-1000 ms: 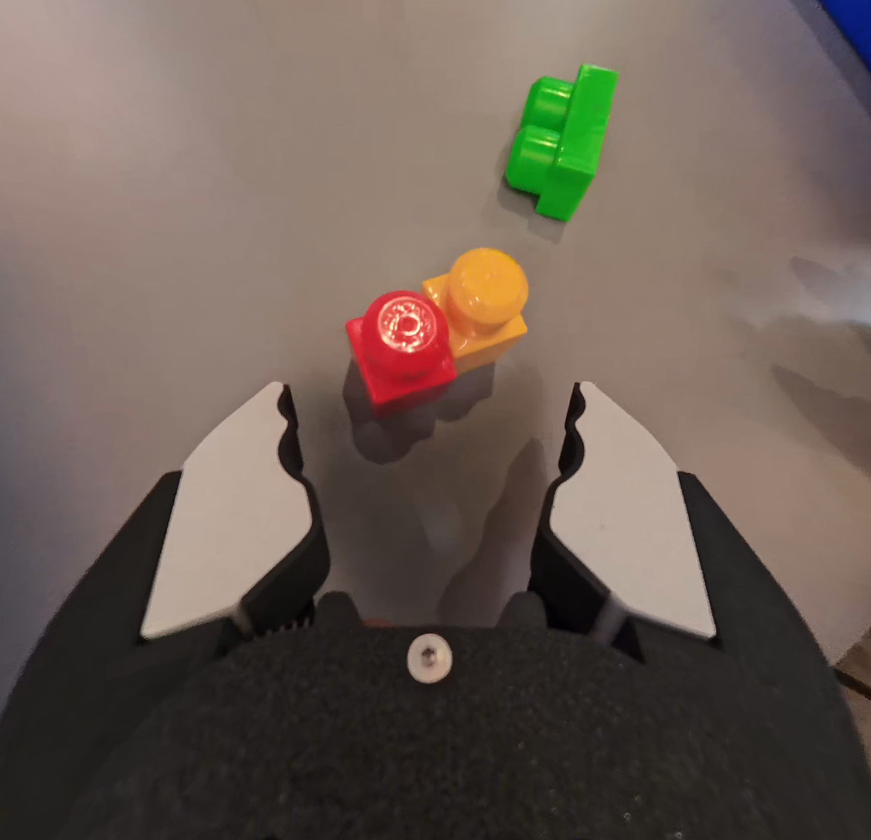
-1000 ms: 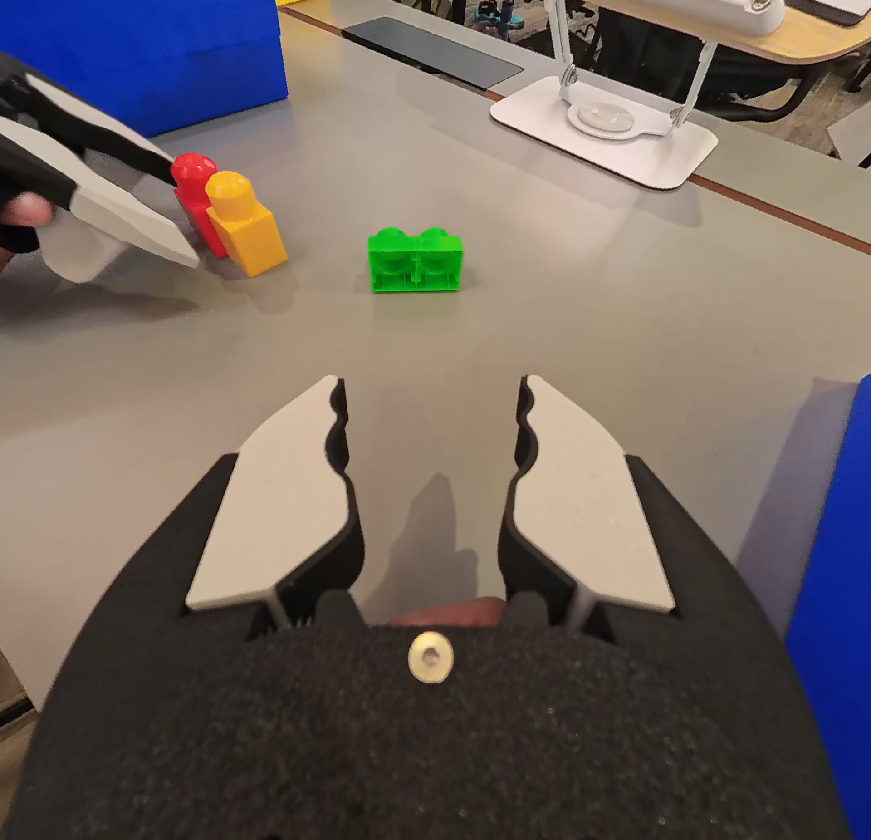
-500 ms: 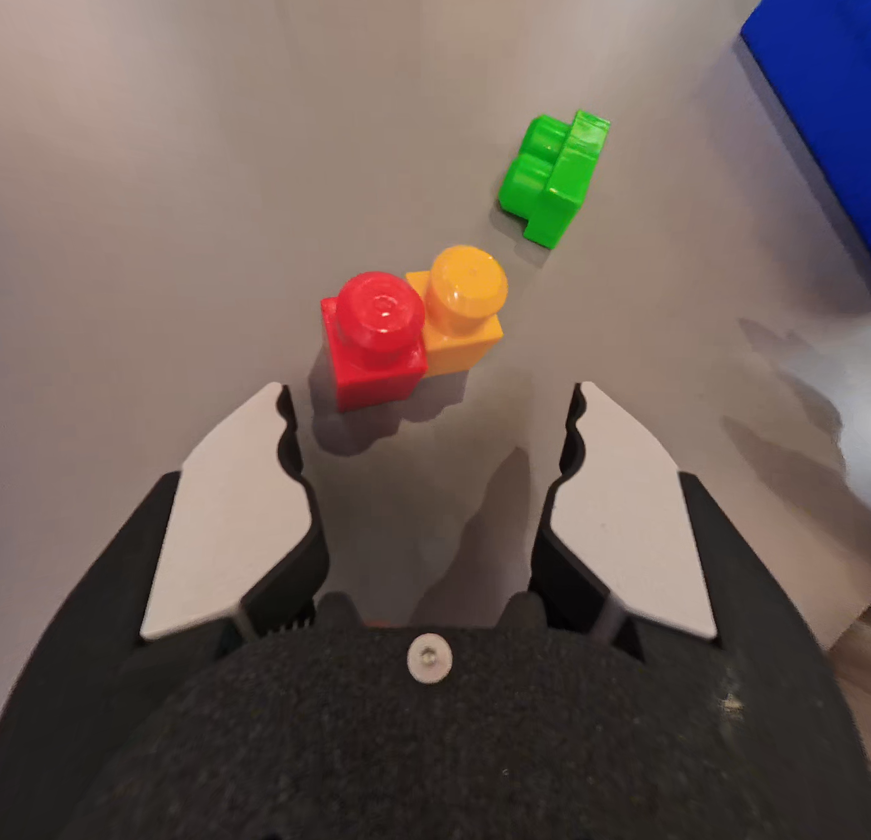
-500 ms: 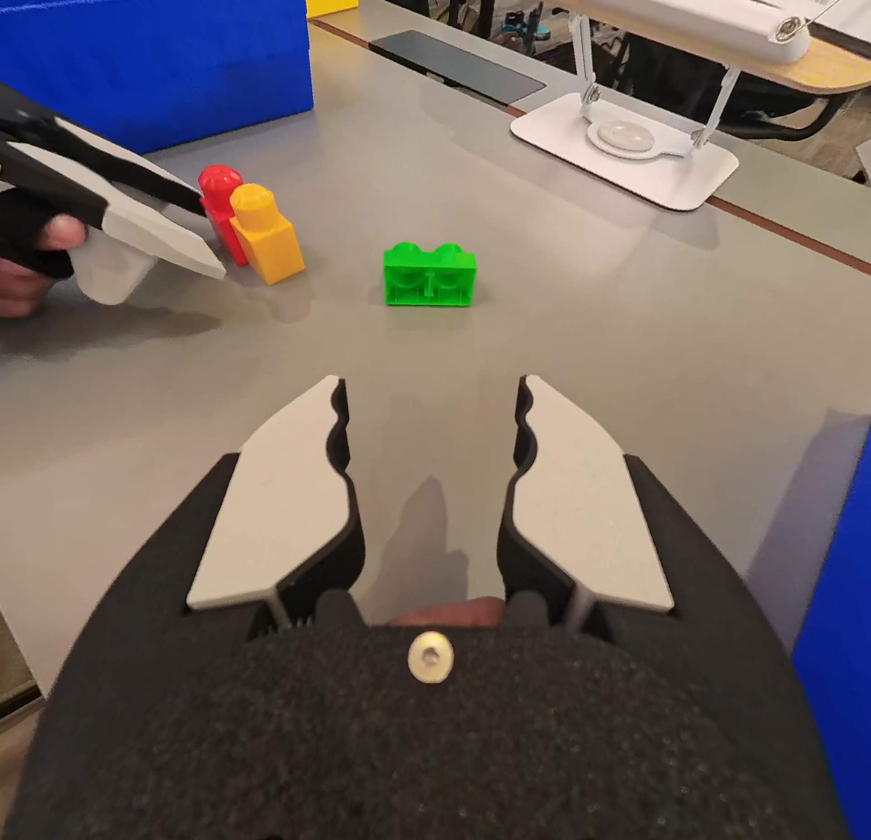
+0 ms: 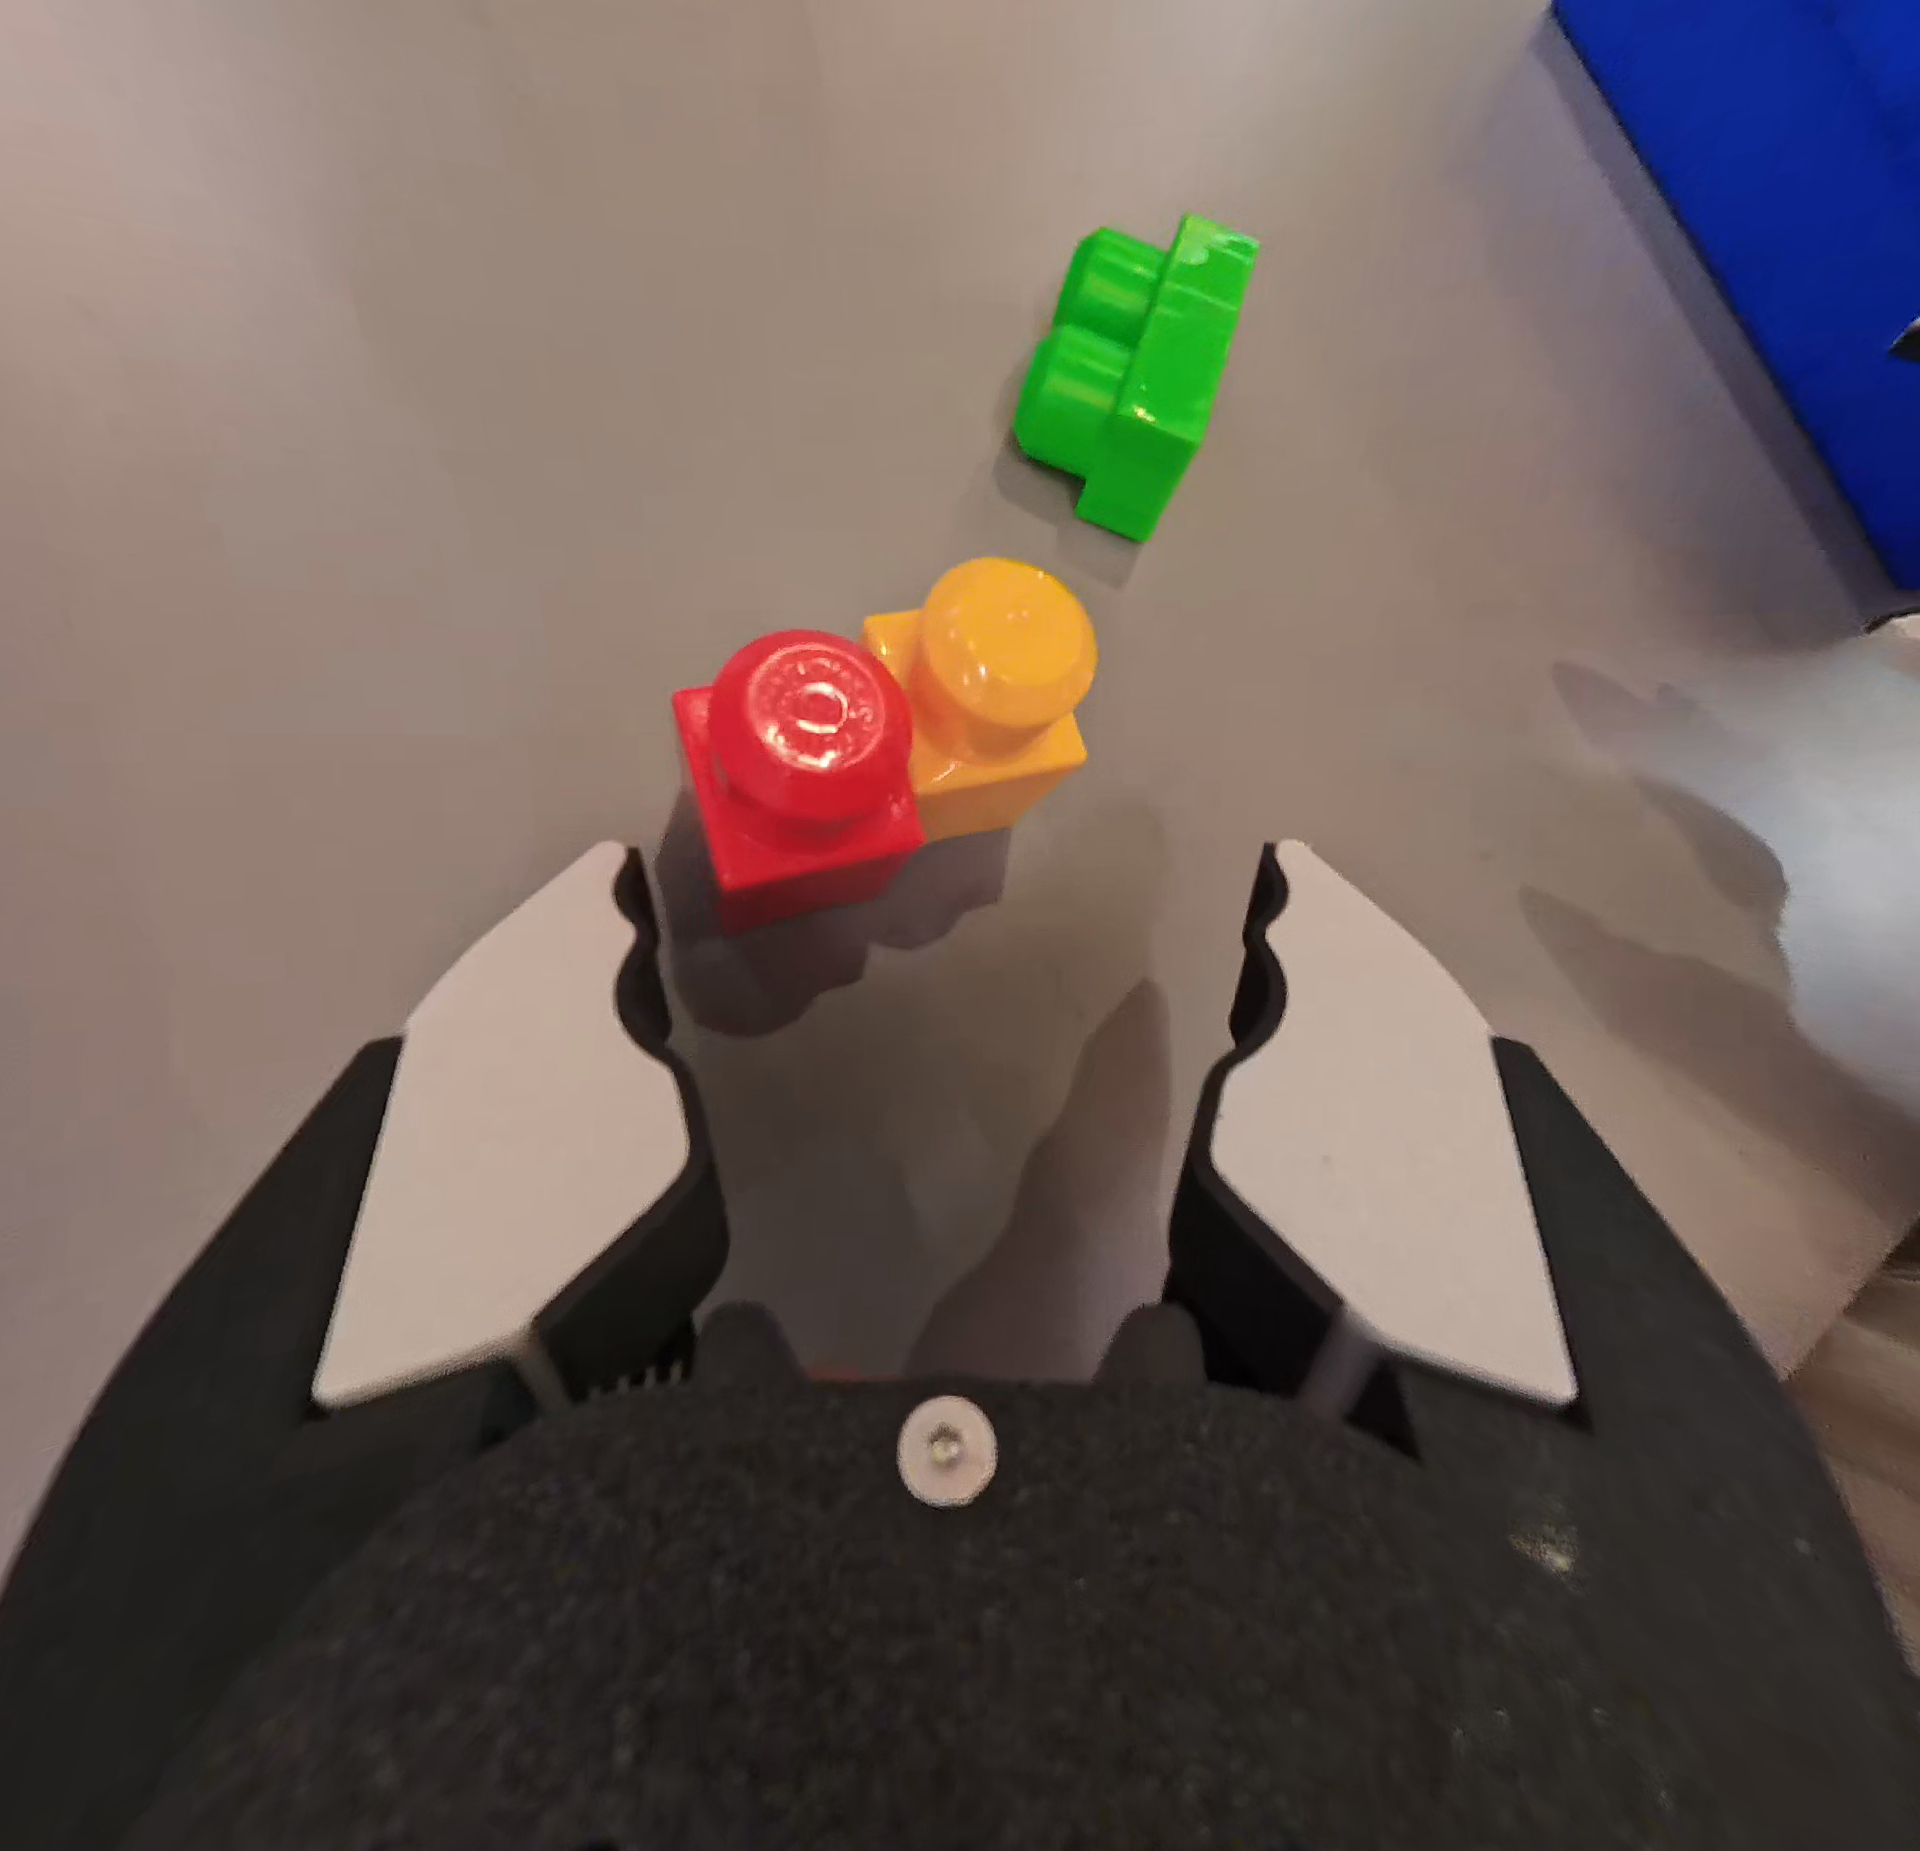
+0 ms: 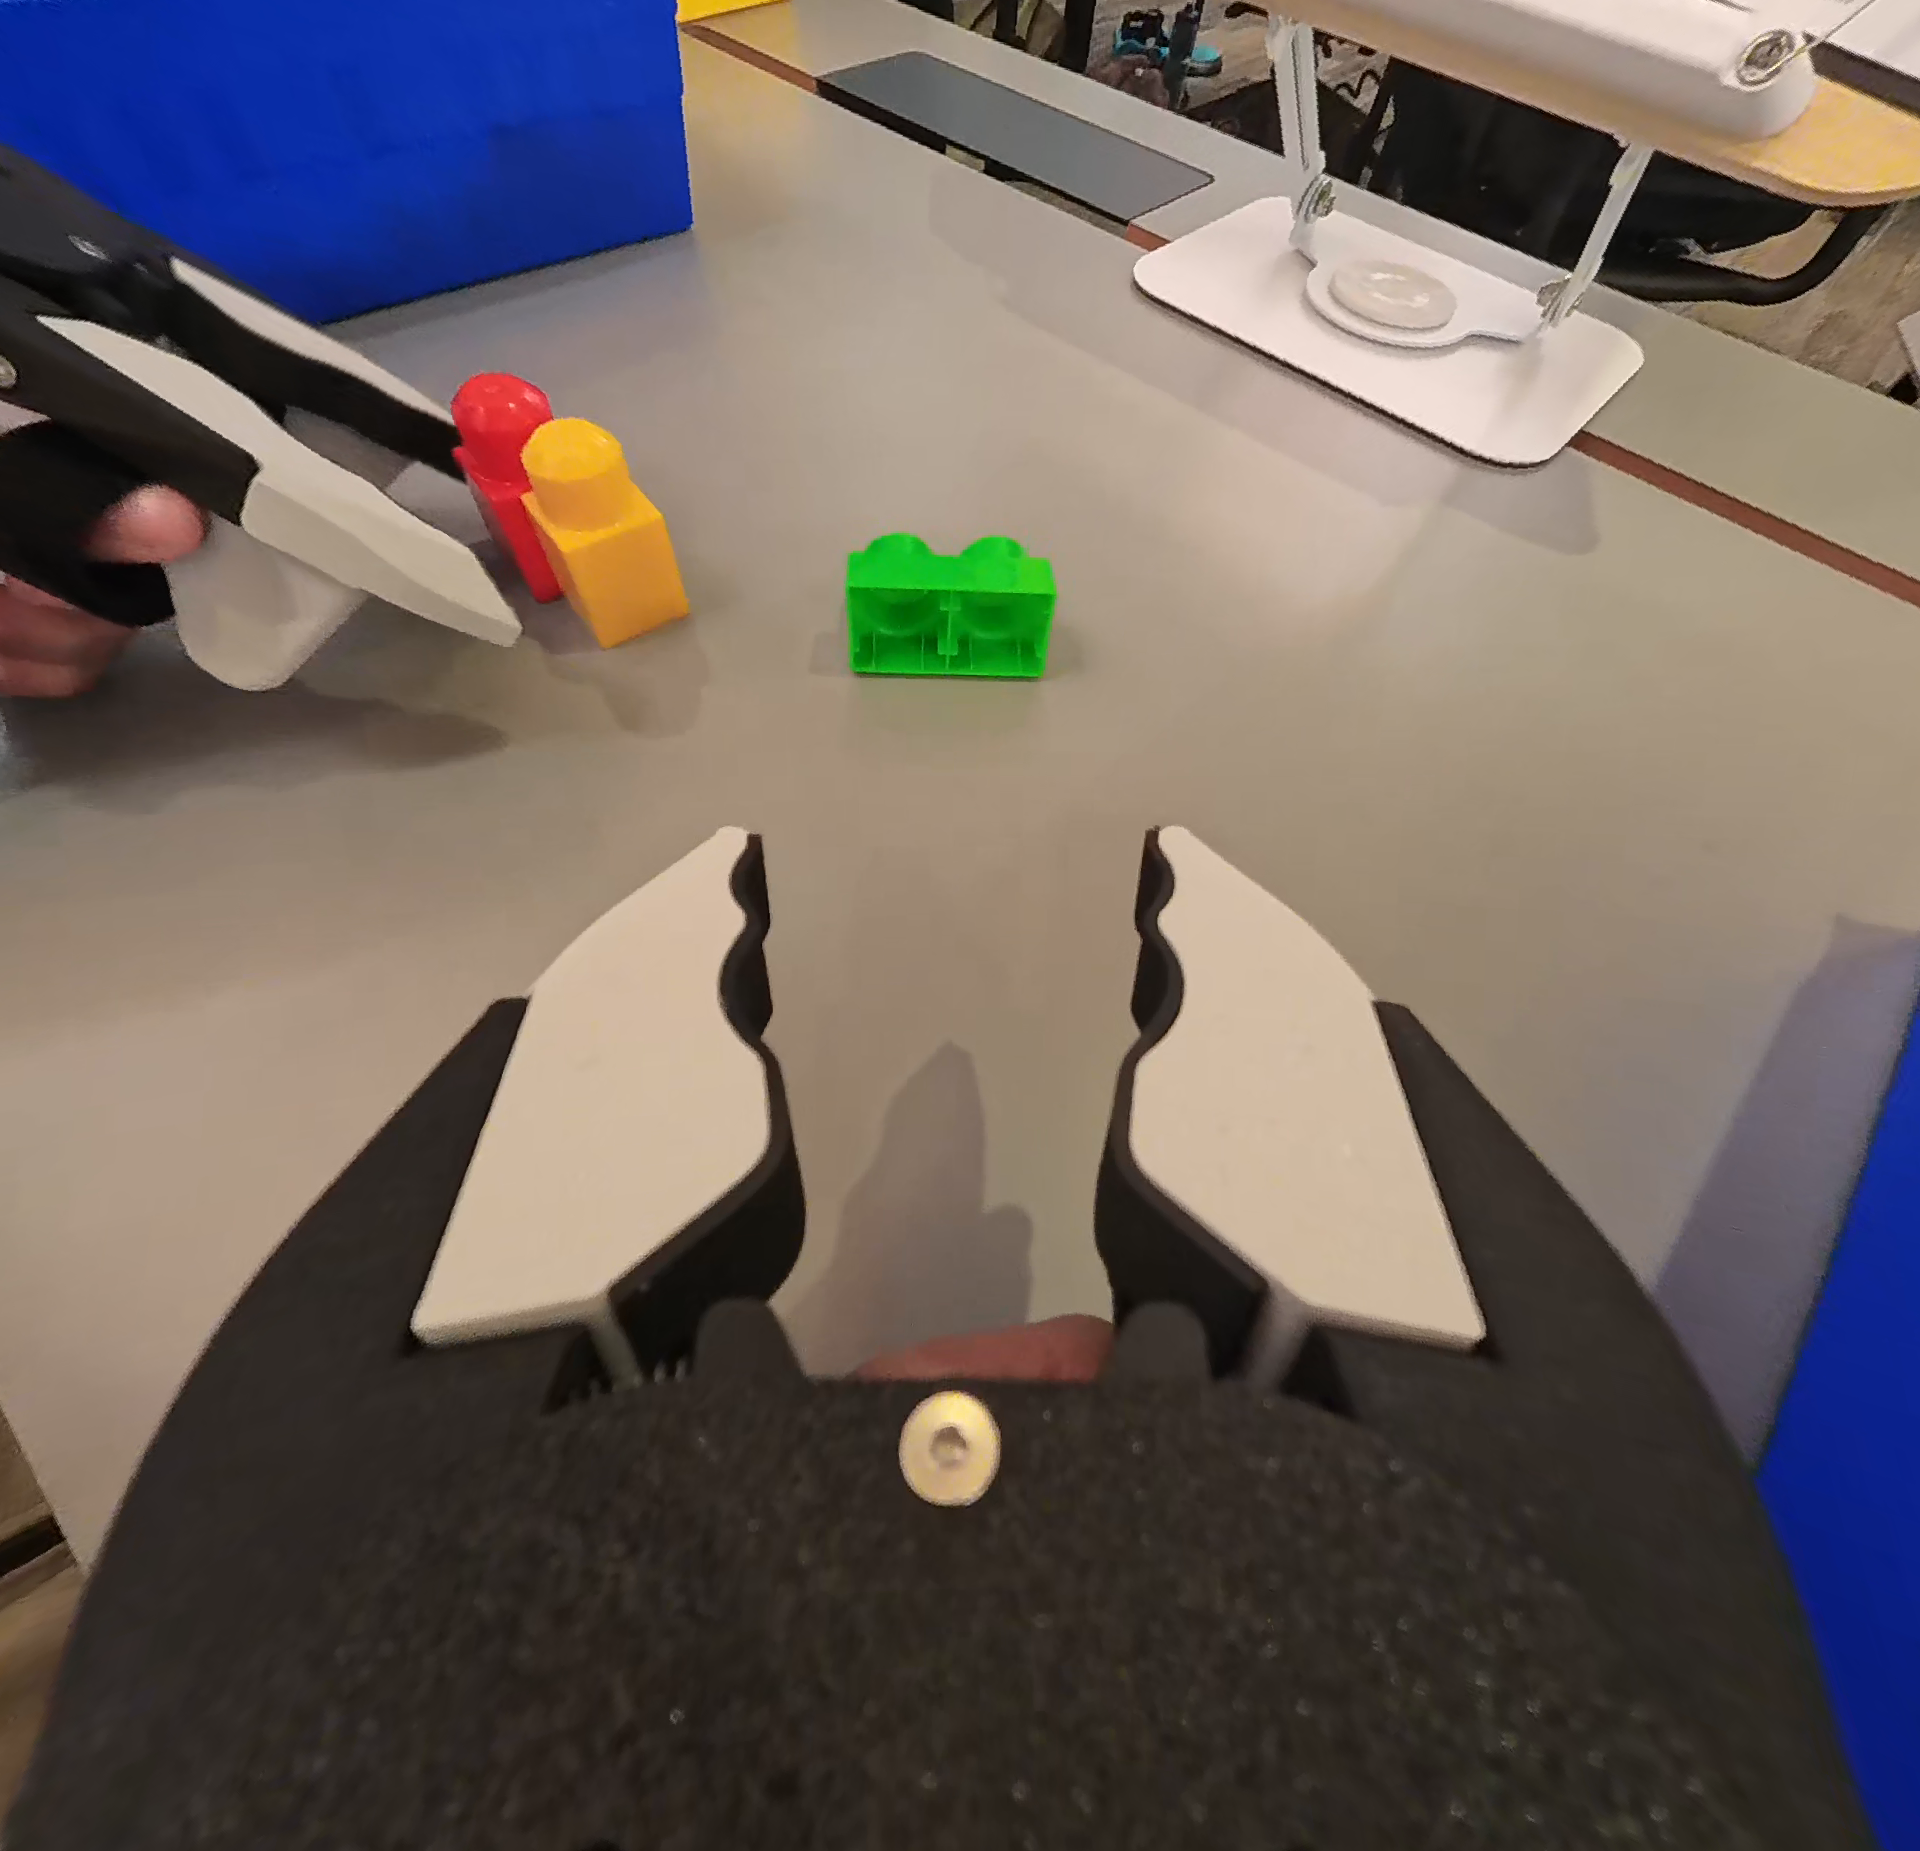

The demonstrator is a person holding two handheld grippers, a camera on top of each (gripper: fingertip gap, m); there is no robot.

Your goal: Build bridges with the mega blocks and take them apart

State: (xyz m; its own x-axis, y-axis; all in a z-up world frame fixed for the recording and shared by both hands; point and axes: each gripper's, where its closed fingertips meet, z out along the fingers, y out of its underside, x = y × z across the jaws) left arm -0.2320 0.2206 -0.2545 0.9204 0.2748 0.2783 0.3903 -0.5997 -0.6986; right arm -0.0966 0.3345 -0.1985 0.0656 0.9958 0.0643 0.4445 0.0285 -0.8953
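Both tools gape empty over grey table (image 6: 1299, 721); blue bin (image 6: 343, 128) behind.

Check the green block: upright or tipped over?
Tipped onto its side. The green block shows its hollow underside toward the right wrist camera, and its two studs point sideways along the table.

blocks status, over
Left gripper open, fingers near red block. Right gripper open, empty. Red and orange block upright, side by side; green block on its side, apart. Nothing in the way.
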